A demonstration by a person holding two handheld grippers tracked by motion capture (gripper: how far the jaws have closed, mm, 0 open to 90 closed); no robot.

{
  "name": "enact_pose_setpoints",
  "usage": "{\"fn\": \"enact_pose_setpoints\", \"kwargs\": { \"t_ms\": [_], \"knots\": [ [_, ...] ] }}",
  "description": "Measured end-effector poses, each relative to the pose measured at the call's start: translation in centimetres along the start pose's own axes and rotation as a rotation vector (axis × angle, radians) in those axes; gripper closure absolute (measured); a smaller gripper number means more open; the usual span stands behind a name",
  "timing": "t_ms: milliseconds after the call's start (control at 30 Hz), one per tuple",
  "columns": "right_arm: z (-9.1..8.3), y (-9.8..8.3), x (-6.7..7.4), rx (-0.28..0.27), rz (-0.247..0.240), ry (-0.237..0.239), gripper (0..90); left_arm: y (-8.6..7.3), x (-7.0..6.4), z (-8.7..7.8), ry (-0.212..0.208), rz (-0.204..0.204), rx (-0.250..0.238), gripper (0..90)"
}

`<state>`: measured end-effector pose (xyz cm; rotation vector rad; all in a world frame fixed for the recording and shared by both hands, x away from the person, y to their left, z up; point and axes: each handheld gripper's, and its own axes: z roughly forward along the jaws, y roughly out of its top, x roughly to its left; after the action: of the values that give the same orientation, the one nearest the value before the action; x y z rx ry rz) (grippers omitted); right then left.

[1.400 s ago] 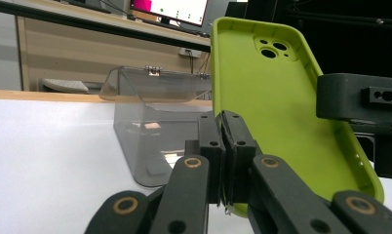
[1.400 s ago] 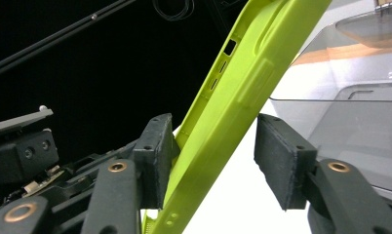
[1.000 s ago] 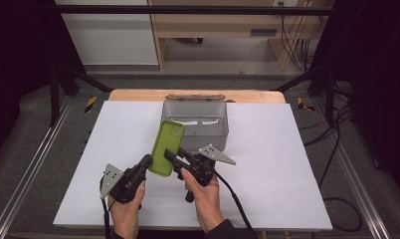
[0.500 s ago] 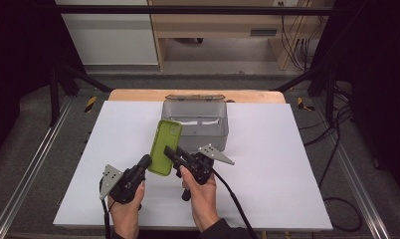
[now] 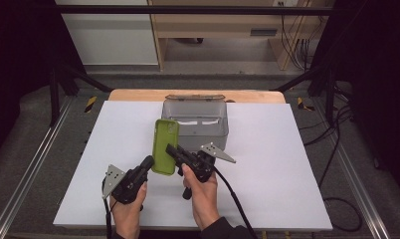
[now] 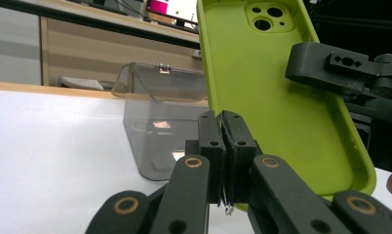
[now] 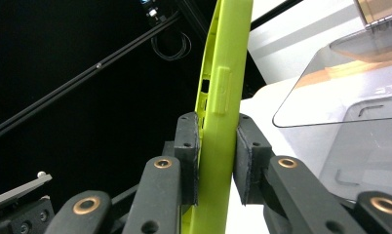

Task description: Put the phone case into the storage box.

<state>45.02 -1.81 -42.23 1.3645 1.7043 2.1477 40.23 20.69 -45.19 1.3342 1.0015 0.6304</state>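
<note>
case: green phone case (image 5: 165, 147) held up off the white table (image 5: 287, 164), standing on edge, just in front of the clear box (image 5: 195, 124); camera cutouts at its far end, hollow inner side faces the left gripper view
left gripper: left gripper (image 6: 223, 146) jaws clamped tight on the case's lower edge; something thin and clear pokes out beneath the pads, can't tell what
right gripper: right gripper (image 7: 217, 161) jaws have just been closing, case's long side edge between them; left pad on the case, right pad touching or a hair off, so grasping the case
box: clear plastic, hinged lid (image 5: 194, 96) swung open at the back, sits at the table's far middle
hands: both come in from the near edge, close together, grippers nearly touching at the case
</note>
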Motion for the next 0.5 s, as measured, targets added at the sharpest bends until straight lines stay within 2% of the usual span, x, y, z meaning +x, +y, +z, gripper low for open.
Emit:
{"fn": "enact_pose_setpoints", "kwargs": {
  "t_ms": [267, 333, 400, 467, 500],
  "knots": [
    [-0.12, 0.18, -0.02, 0.014, 0.013, 0.007, 77.2, -0.02, -0.03, -0.01, -0.004, -0.004, -0.002, 87.9],
    [-0.13, 0.23, -0.05, 0.014, 0.022, 0.006, 77.2, 0.0, -0.13, -0.01, -0.006, 0.001, -0.006, 87.8],
    [-0.24, 0.57, -0.22, 0.021, 0.053, 0.011, 77.4, 0.09, -0.27, -0.03, -0.012, 0.008, -0.012, 86.9],
    [-0.3, 0.78, -0.32, 0.021, 0.054, 0.009, 77.4, 0.32, -0.5, -0.06, -0.021, 0.021, -0.015, 85.4],
    [-0.36, 0.9, -0.36, 0.021, 0.057, 0.007, 77.4, 0.45, -0.65, -0.13, -0.009, 0.029, -0.021, 82.6]
  ]
}}
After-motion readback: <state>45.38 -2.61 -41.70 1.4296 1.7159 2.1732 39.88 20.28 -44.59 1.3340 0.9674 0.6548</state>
